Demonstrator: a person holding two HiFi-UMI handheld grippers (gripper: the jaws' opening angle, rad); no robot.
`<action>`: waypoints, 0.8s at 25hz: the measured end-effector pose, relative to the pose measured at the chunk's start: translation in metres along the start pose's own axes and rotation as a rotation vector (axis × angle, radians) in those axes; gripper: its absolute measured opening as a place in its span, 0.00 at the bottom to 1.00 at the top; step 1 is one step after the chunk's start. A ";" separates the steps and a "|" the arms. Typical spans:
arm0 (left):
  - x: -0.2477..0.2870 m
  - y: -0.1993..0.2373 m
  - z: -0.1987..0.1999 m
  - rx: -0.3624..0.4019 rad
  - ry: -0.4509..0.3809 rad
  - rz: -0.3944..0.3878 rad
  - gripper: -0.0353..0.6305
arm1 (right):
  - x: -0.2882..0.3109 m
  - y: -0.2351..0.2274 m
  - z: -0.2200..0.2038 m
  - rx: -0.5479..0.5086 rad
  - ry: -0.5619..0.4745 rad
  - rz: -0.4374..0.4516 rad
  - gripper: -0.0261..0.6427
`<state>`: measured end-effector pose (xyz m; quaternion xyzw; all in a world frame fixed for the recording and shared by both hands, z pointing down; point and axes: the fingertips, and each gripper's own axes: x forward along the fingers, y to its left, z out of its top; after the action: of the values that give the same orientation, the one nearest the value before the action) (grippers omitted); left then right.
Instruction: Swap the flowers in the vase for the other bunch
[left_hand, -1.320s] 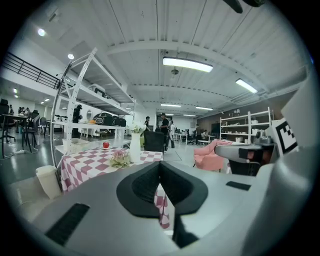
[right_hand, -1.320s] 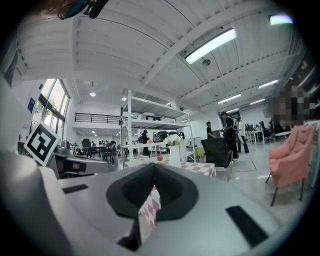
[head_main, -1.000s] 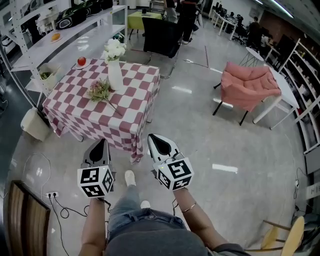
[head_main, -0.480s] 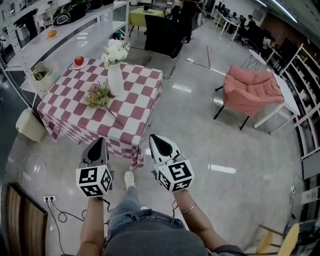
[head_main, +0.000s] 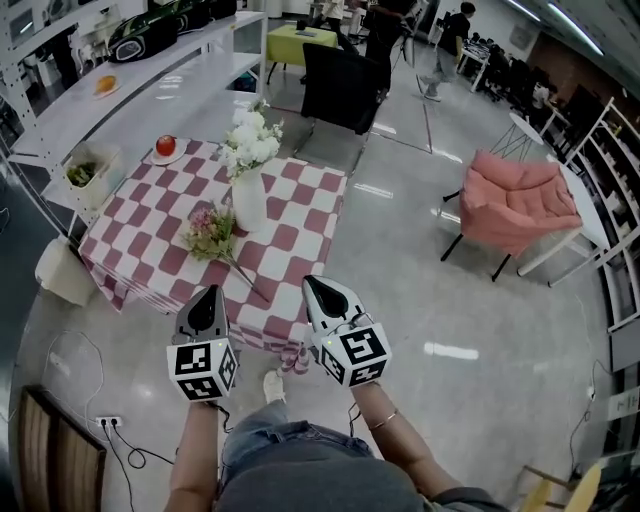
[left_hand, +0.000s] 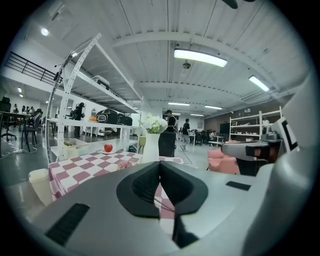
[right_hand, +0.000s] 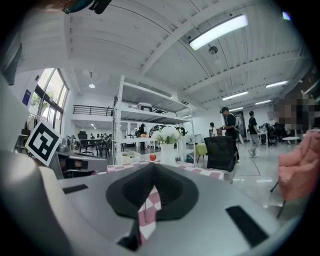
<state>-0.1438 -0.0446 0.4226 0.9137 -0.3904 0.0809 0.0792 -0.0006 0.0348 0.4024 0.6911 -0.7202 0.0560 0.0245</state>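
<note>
A white vase (head_main: 249, 201) with white flowers (head_main: 251, 139) stands upright on a table with a red-and-white checked cloth (head_main: 140, 225). A bunch of pink flowers (head_main: 213, 233) lies on the cloth just left of the vase, its stem pointing toward me. My left gripper (head_main: 209, 296) hangs shut and empty over the table's near edge. My right gripper (head_main: 318, 289) is shut and empty at the near right corner. The vase (left_hand: 150, 147) (right_hand: 167, 151) stands ahead in both gripper views.
A red apple on a saucer (head_main: 166, 147) sits at the table's far left. White shelving (head_main: 120, 80) runs along the left, with a white bin (head_main: 62, 272) beside the table. A black chair (head_main: 343, 88) stands behind it and a pink armchair (head_main: 519, 204) to the right. People walk at the back.
I have walked toward the table: it has come nearer, and both shut grippers now reach its near edge instead of hanging over the floor.
</note>
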 end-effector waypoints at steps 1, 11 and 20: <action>0.008 0.005 0.004 -0.001 -0.004 -0.004 0.08 | 0.012 -0.001 0.002 0.001 0.000 0.005 0.06; 0.074 0.038 0.024 0.002 -0.010 -0.079 0.08 | 0.100 -0.008 0.009 -0.010 0.017 0.024 0.06; 0.107 0.038 0.032 -0.015 -0.004 -0.114 0.08 | 0.130 -0.025 0.008 -0.009 0.045 0.012 0.06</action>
<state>-0.0960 -0.1519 0.4167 0.9340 -0.3383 0.0715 0.0899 0.0186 -0.0961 0.4107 0.6853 -0.7238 0.0686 0.0435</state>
